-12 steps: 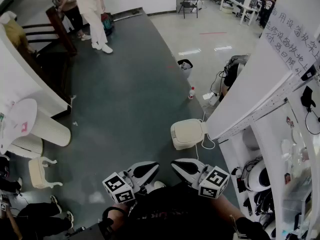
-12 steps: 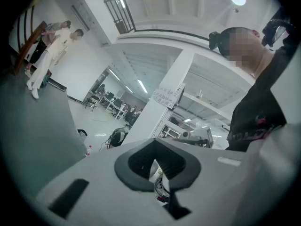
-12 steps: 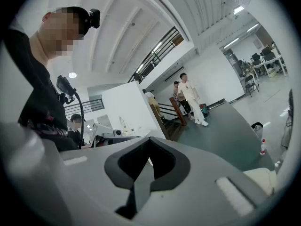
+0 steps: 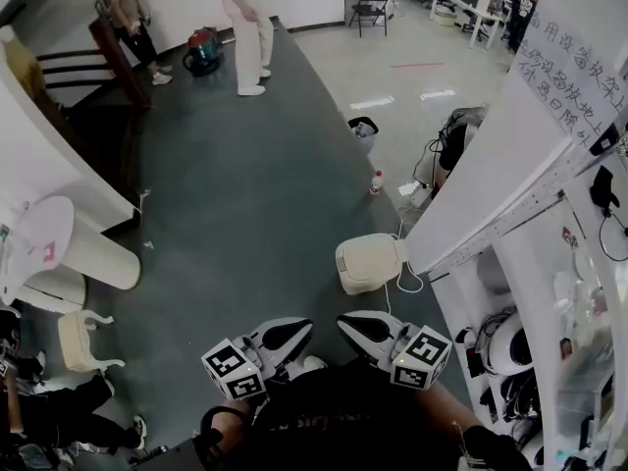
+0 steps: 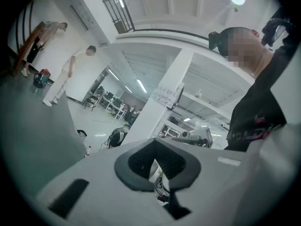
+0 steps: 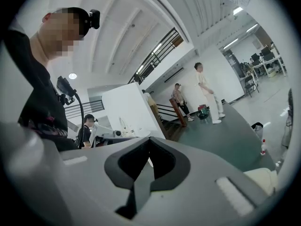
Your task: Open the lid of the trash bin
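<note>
The trash bin (image 4: 367,262) is a low cream box with its lid down, standing on the grey floor beside a white shelf unit; in the right gripper view its corner (image 6: 266,175) shows at the lower right. Both grippers are held close to my body, short of the bin and apart from it. My left gripper (image 4: 292,332) is shut with nothing between its jaws, and in its own view the left gripper (image 5: 157,166) points level towards the shelf unit. My right gripper (image 4: 353,324) is also shut and empty; the right gripper (image 6: 146,161) faces the staircase.
A white shelf unit (image 4: 510,214) with gear runs along the right, and a cable (image 4: 404,285) lies by the bin. A water bottle (image 4: 376,182) and a small black bin (image 4: 363,130) stand farther off. A white pedestal (image 4: 93,253) and a stool (image 4: 78,339) are at left. Two people (image 4: 245,27) stand at the back.
The person in white at the back has walked to the right, and another person has come into view at the far left. Both grippers and the bin have stayed where they were.
</note>
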`<state>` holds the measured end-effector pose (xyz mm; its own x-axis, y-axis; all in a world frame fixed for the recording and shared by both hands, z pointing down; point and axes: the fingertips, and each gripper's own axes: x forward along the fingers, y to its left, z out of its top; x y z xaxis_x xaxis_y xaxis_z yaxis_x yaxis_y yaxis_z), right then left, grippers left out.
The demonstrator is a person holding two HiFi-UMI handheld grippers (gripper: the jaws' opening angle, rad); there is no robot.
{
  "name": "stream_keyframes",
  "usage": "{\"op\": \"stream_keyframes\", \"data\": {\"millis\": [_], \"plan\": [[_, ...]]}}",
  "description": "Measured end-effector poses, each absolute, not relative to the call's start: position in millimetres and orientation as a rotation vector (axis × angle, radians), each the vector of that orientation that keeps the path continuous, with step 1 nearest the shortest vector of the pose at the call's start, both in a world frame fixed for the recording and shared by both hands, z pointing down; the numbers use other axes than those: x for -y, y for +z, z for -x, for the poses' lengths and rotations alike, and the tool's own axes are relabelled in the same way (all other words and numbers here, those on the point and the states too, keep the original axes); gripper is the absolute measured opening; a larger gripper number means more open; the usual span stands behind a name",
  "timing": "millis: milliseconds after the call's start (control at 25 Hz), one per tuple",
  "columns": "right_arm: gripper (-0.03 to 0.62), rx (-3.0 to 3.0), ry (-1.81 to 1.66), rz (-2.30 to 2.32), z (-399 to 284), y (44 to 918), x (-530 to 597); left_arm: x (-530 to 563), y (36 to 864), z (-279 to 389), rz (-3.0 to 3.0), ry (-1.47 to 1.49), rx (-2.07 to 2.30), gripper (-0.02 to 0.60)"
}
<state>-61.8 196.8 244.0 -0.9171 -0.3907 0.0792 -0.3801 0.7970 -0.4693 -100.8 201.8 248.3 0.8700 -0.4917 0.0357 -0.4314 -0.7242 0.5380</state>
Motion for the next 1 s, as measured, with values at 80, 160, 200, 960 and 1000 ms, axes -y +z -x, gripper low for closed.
{"op": "stream_keyframes", "data": {"millis": [80,160,200,960,1000], "plan": [[0.008,-2.947,-0.767,0.622,62.0,242.0,-196.9,-202.2,248.5,101.6,-2.490,-0.147,0.670,0.002],[0.008,-2.944,-0.774,0.614,62.3,241.7,-196.4,-202.0,248.6,102.1,-2.490,-0.148,0.670,0.002],[0.008,-2.945,-0.778,0.611,62.6,242.1,-196.3,-202.0,248.7,102.1,-2.490,-0.148,0.670,0.002],[0.008,-2.916,-0.830,0.641,56.9,249.8,-189.2,-198.4,263.6,106.3,-2.446,-0.152,0.676,0.002],[0.008,-2.912,-0.839,0.643,54.2,250.4,-186.3,-196.4,264.0,105.4,-2.443,-0.150,0.682,0.002]]}}
